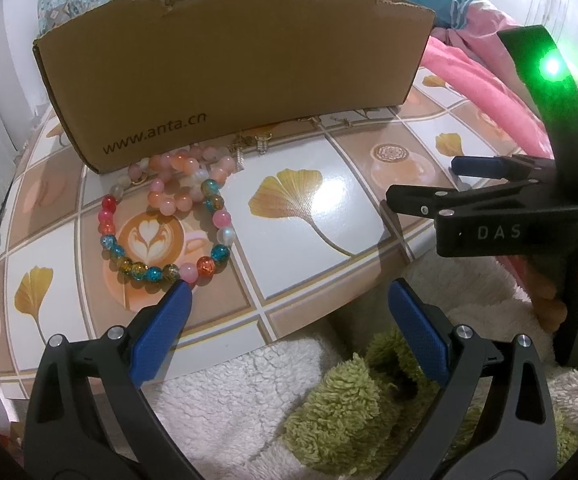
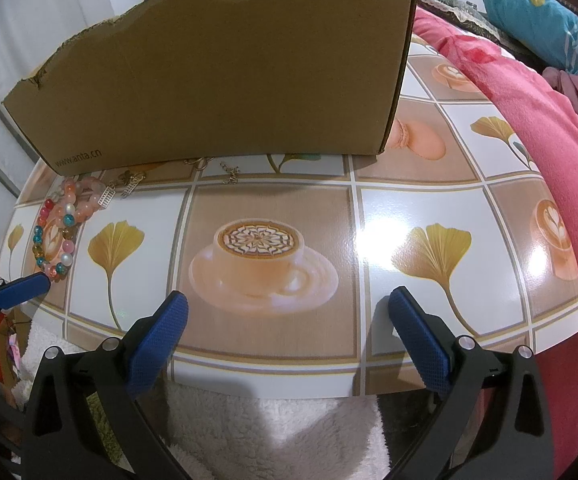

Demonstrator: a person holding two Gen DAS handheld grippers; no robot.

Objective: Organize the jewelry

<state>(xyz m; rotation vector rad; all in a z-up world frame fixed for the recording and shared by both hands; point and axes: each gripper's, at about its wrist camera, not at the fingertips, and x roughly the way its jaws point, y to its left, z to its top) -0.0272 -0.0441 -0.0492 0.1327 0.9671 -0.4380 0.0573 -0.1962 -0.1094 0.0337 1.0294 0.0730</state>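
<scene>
The left tool stands wide open and holds nothing; its left pad sits just at the near edge of the multicolour bracelet, touching or nearly so, I cannot tell which. The right tool is also spread open and empty, hovering over the near edge of the worktop above a printed coffee cup, with no jewelry between its pads.

By my reading the sorting has hardly begun. All the jewelry lies loose on the worktop ahead of the left tool: beyond the multicolour bracelet, a pink bracelet overlaps it, and past that some small gold charms and chains lie strung along the foot of the box. Whether anything is already inside the box is hidden by its tall front wall.

That wall is the main obstacle, since each piece would need lifting over its torn top edge. The overlapping bracelets could drag each other along. To the right of both tools lies pink bedding; below the worktop's edge, fleecy white cloth.
</scene>
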